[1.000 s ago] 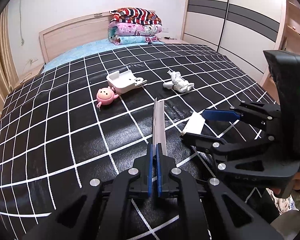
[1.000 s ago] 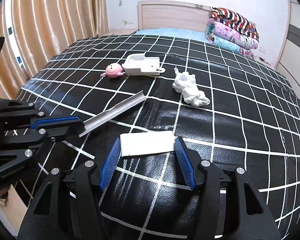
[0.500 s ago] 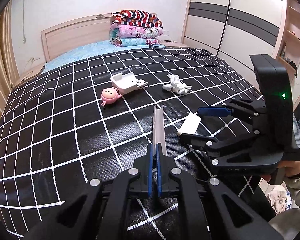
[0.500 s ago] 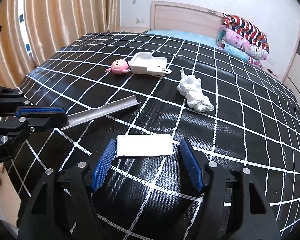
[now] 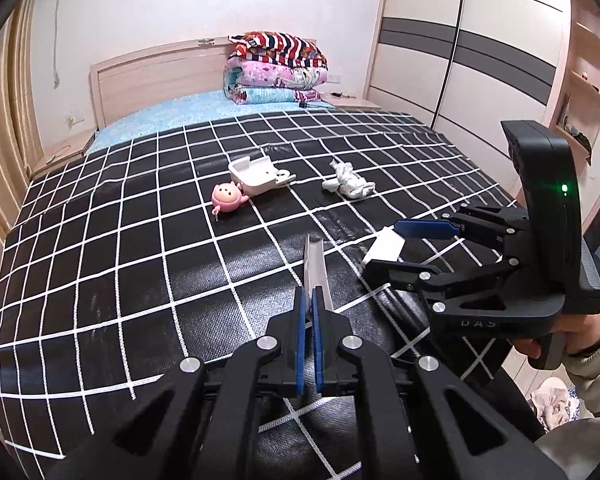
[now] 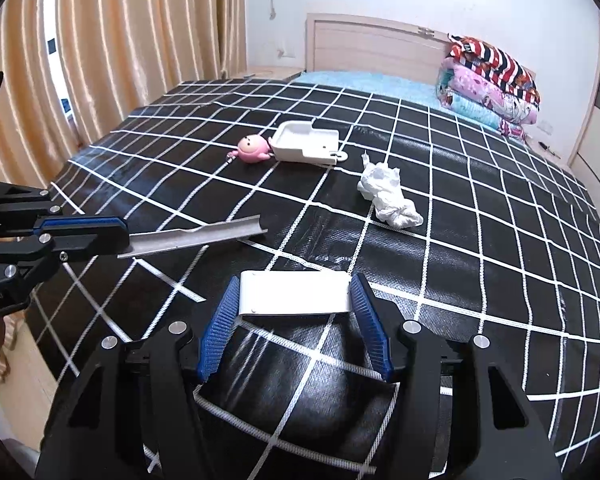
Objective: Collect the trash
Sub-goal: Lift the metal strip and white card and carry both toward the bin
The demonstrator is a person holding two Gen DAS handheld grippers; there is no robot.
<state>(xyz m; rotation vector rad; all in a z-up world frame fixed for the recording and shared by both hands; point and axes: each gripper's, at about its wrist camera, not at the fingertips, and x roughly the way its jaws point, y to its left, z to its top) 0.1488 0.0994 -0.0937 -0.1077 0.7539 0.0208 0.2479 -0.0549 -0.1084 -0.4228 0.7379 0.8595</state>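
Note:
My left gripper (image 5: 309, 300) is shut on a grey metal strip (image 5: 315, 268) that sticks forward over the bed; the strip also shows in the right wrist view (image 6: 196, 237). My right gripper (image 6: 294, 294) has its blue pads against both ends of a flat white card (image 6: 294, 293) and holds it just above the bed; the card also shows in the left wrist view (image 5: 385, 247). A crumpled white tissue (image 6: 388, 196) lies farther up the bed, also seen from the left wrist (image 5: 350, 181).
A pink round toy (image 6: 253, 149) and a white plastic tray (image 6: 306, 143) lie mid-bed on the black checked cover (image 6: 480, 240). Folded quilts (image 5: 276, 68) are stacked at the headboard. Curtains (image 6: 100, 60) hang left, a wardrobe (image 5: 480, 60) stands right.
Both grippers have pulled back and up from the bed. The right gripper's fingers, wide around the card before, now press on its ends. The left stays shut on the strip.

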